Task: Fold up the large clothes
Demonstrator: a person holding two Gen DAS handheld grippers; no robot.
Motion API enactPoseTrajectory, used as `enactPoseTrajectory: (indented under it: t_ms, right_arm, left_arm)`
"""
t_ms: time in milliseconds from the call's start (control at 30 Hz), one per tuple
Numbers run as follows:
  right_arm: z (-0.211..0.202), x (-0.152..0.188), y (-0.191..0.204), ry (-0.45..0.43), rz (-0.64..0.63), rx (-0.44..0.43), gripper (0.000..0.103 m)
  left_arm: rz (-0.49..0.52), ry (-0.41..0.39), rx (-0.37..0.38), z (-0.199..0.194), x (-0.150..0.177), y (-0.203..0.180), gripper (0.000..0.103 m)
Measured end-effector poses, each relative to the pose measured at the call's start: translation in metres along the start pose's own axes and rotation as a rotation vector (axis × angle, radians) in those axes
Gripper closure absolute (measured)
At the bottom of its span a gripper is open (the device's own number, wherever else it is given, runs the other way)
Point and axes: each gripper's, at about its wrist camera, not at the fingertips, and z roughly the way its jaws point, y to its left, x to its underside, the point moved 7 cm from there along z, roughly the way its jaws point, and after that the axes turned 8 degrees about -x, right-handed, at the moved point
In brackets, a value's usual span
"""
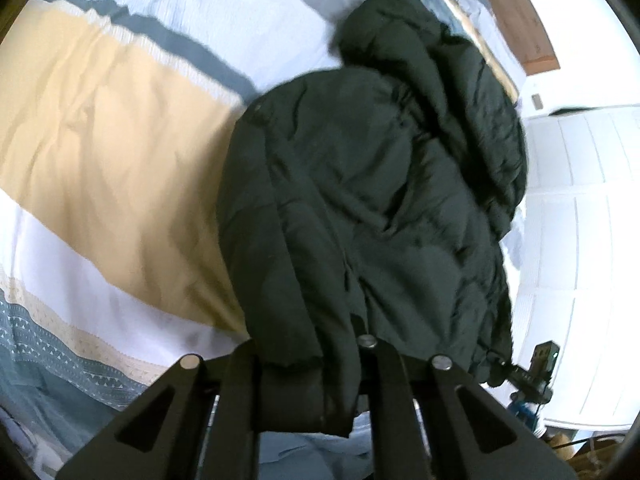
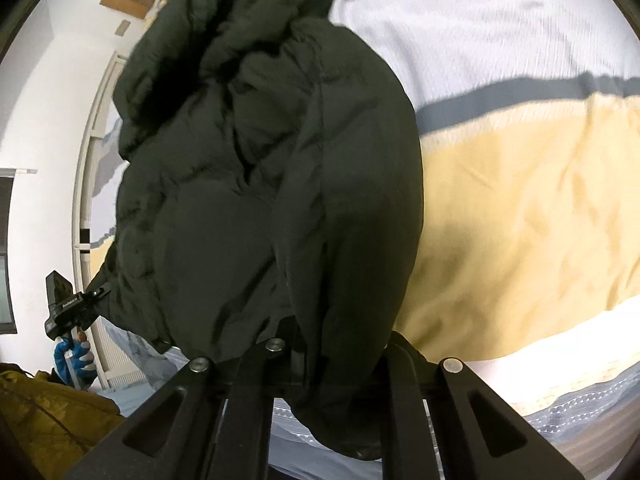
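Your dark puffer jacket [image 1: 360, 184] hangs by its near edge over the striped duvet [image 1: 104, 128] on the bed, both tongs pinching it: left tongs [image 1: 308, 364] on a padded cuff, right tongs [image 2: 332, 360] on a thick fold. Slippery padding may slide free under its own weight, and uneven lifting would skew the fold.
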Motion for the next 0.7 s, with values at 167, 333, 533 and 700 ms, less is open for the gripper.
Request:
enactPoseTrajectory:
  t_ms: [167, 333, 533, 700]
  right_arm:
    - [-0.017, -0.022, 0.018, -0.101, -0.016, 0.0, 0.093]
    - [-0.052, -0.046, 0.029, -0.207, -0.03, -0.016, 0.093]
    - [-0.08, -0.084, 0.052, -0.32, -0.051, -0.043, 0.094]
    - [-0.109, -0.118, 0.07, -0.405, -0.067, -0.08, 0.094]
  left_arm:
    - [0.002, -0.055, 0.056, -0.026, -0.018, -0.012, 0.094]
    - [-0.023, -0.107, 0.125, -0.051, -0.038, -0.024, 0.094]
    - [-0.015, -0.183, 0.194, -0.083, -0.069, -0.051, 0.094]
    - [-0.006, -0.251, 0.257, -0.113, -0.102, -0.074, 0.094]
